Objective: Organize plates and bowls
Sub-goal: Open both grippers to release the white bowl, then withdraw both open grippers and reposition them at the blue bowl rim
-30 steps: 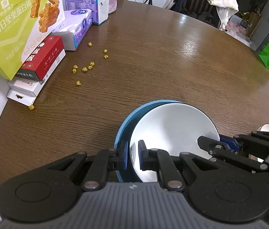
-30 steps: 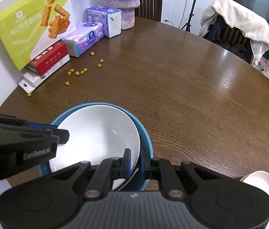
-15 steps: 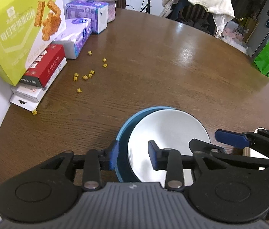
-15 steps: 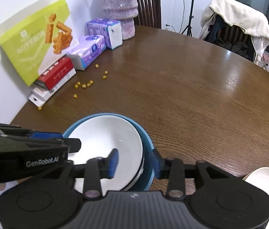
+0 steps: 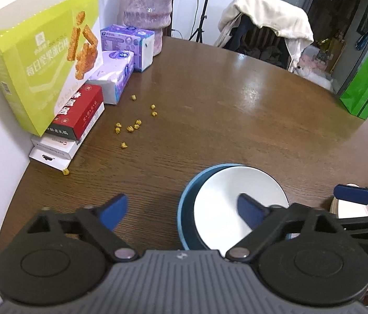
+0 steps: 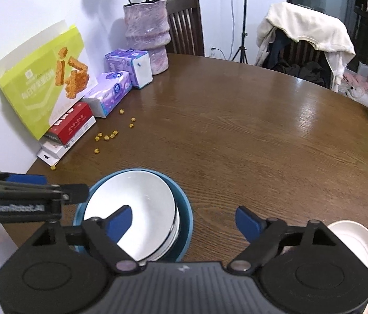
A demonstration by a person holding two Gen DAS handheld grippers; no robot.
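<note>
Left gripper [image 5: 181,210]: jaws opening, blue pads wide apart, nothing pressed between them; one pad over bare wood, the other over the white bowl.
Right gripper [image 6: 184,221]: jaws opening, pads wide apart, gripping nothing; the blue bowl's right rim lies below the gap.
White bowl [image 6: 142,204]: nested inside the blue bowl [image 6: 186,217], both at the near edge of the round wooden table [image 6: 236,130], free of both grippers.
White plate [image 6: 364,240]: near edge, right of the bowls, partly hidden by the right gripper.
Yellow crumbs [image 5: 131,127]: scattered toward the left edge, beyond the bowls.
Stacked boxes [image 5: 76,120], green snack carton [image 5: 35,78], purple tissue packs [image 5: 116,73]: along the left edge against the wall.
Pink vase [image 6: 147,31]: far left edge, holding flowers.
Chair with draped cloth [image 6: 304,31]: beyond the far edge.
</note>
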